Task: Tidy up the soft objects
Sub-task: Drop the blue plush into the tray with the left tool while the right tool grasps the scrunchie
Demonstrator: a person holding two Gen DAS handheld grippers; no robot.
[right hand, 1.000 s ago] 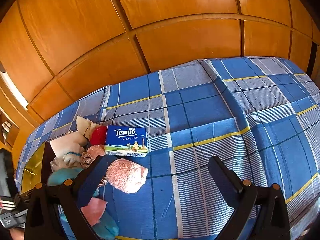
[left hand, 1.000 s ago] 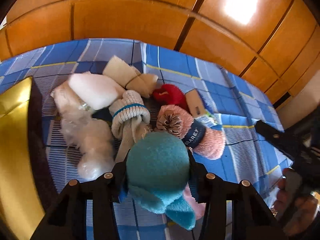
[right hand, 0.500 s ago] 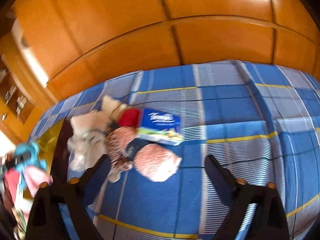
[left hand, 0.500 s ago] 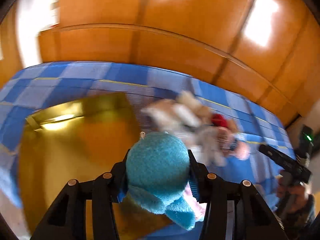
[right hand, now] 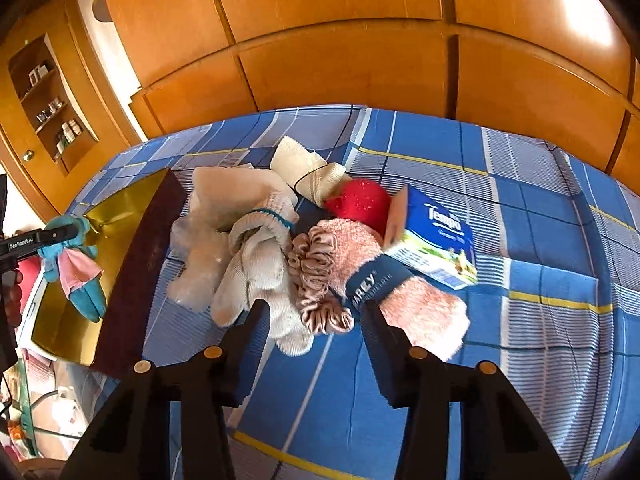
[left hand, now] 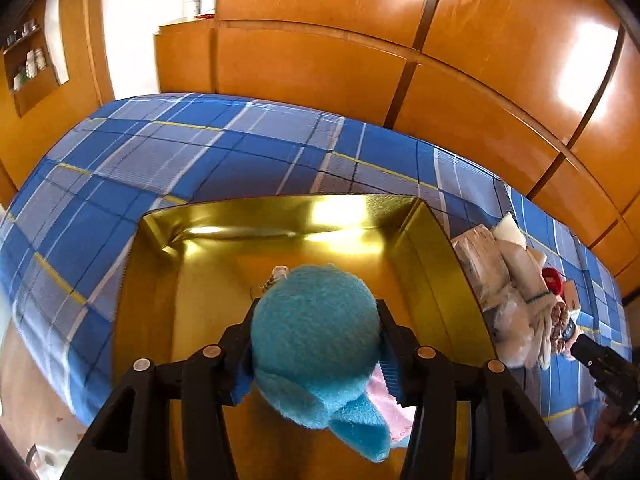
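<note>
My left gripper (left hand: pixel 316 336) is shut on a blue and pink plush toy (left hand: pixel 316 328) and holds it above the open gold box (left hand: pixel 208 272). The toy (right hand: pixel 76 264) and the box (right hand: pixel 116 204) also show at the left of the right wrist view. My right gripper (right hand: pixel 316 320) is open and empty, just in front of a pile of soft things: white socks (right hand: pixel 256 256), a pink scrunchie (right hand: pixel 320 276), a pink banded towel roll (right hand: pixel 400 292), a red ball (right hand: pixel 360 200) and a cream cloth roll (right hand: pixel 308 168).
A blue Tempo tissue pack (right hand: pixel 440 236) leans on the pile's right side. A blue plaid bedcover (right hand: pixel 540 240) lies under everything. Wooden wardrobe panels (right hand: pixel 360 40) stand behind the bed. The bed's edge runs along the left, past the box.
My left gripper has swung left with the plush toy, from over the pile to over the gold box. My right gripper has moved left toward the pile and stayed open.
</note>
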